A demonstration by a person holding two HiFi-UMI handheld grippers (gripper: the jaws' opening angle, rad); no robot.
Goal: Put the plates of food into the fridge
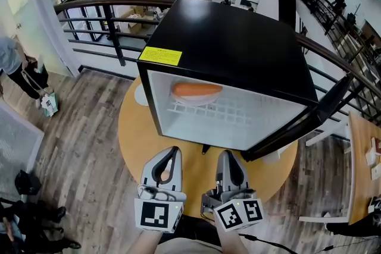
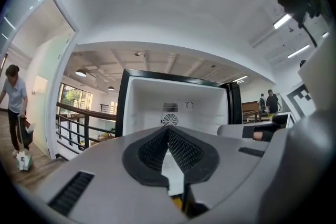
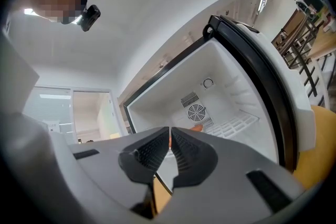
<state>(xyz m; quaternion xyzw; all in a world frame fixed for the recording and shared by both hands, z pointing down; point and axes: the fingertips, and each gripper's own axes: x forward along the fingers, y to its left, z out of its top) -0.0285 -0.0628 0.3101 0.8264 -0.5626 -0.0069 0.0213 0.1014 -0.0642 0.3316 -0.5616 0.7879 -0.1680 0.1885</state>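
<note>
On your left, the round wooden table [image 1: 136,138] curves away to its rim just beyond the left gripper [image 1: 172,151], and the plank floor [image 1: 89,146] lies below that edge. A strip of bare tabletop separates both grippers from the black box-shaped mini fridge [image 1: 232,44], which stands open toward you. Its black left frame edge rises just left of your left gripper's line, so the white cavity lies straight ahead with free space between the walls. To the right, the fridge's black door [image 1: 309,122] swings out toward you at an angle and ends near the right gripper [image 1: 227,154], narrowing the room on that side.

The white plate with a long orange piece of food [image 1: 196,92] sits on the white wire shelf [image 1: 244,113], far back and to the left of the cavity, well apart from both grippers.

Your left gripper [image 2: 168,131] has its jaws pressed together and holds nothing. Your right gripper [image 3: 170,131] shows only a thin slit between its jaws and is also empty; the orange food [image 3: 197,126] peeks just past its tips.
</note>
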